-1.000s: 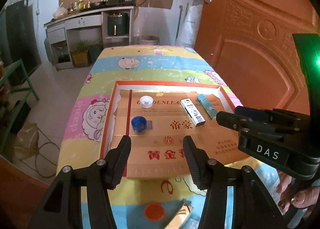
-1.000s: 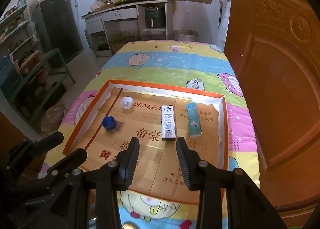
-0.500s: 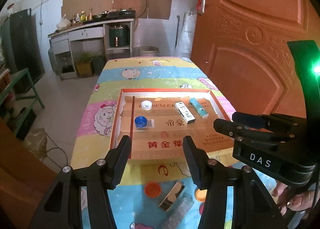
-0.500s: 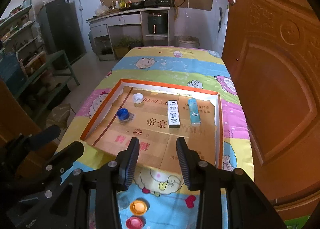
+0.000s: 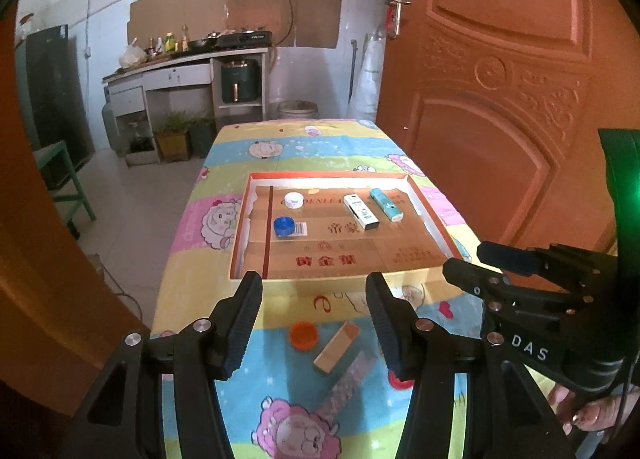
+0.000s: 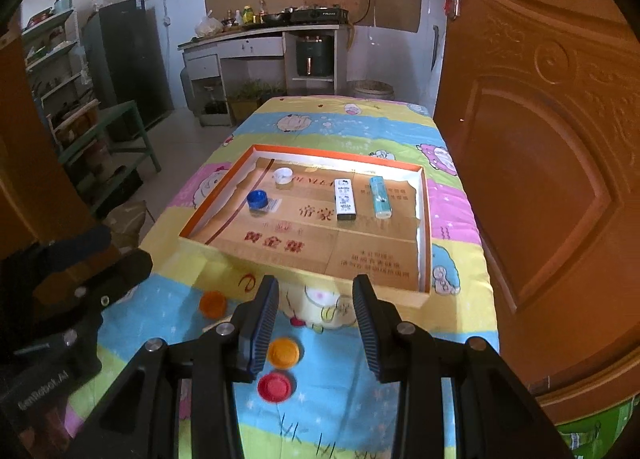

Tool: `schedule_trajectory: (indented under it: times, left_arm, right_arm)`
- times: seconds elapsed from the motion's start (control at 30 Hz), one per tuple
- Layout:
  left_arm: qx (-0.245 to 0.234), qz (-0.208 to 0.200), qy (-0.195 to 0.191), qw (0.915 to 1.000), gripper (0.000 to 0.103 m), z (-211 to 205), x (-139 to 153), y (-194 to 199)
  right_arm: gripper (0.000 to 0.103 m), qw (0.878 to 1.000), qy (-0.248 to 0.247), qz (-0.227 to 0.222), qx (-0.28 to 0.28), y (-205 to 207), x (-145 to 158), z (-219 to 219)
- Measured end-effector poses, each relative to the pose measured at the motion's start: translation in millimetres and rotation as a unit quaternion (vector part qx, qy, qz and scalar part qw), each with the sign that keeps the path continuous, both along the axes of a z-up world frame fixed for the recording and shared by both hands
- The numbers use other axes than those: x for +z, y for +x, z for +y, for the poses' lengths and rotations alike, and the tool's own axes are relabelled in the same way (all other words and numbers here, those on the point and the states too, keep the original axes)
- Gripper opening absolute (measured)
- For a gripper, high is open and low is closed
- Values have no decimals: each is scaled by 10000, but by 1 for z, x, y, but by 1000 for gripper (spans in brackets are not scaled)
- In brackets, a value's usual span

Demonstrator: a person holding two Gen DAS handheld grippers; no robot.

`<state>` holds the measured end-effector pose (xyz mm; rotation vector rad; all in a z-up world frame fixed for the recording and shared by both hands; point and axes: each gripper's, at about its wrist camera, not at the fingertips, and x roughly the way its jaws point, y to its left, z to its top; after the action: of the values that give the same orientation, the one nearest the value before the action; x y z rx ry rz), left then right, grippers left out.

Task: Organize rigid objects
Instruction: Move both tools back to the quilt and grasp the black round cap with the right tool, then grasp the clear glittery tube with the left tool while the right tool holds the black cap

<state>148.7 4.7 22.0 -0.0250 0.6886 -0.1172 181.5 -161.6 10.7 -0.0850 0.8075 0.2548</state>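
Tan box (image 5: 336, 346) flat, long axis diagonal, ungripped.

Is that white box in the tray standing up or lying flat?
Lying flat: the white box rests on its broad face on the tray floor.

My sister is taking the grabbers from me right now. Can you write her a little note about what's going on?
Left gripper: open, empty, above the near table end.
Right gripper: open, empty, beside it.
Already in the tray: white cap, blue cap, white box, teal box.
Still on the cloth near you: two orange caps, red cap, tan box, grey strip.
Left to do: move those into the tray.
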Motion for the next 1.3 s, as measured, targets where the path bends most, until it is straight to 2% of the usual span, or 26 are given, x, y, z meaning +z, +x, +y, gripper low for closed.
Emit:
schedule_trajectory:
  times: [0.4,0.8,0.93,1.03,1.1,1.3]
  left_arm:
    - [-34,-72,-1,10000,56,7,-6,-50]
    - [54,-56,32,10000,56,16,-36,-95]
    - [120,34,-47,9999,56,20,-49,-103]
    - [129,90,-84,9998,56,22,-55,-104]
    - [106,95,-95,9999,56,21,-58,-105]
    - [-69,79,-133,9999,56,19,-64,-106]
  right_arm:
    - [38,9996,-11,-255,80,-58,-8,0]
    - [38,9991,165,-278,284,-122,-29,4]
    - [39,9976,325,-156,587,-151,-48,14]
    - [49,9947,358,90,963,-170,-73,30]
    - [50,9926,342,233,1139,-176,-89,39]
    - [50,9920,207,360,1191,-183,-119,51]
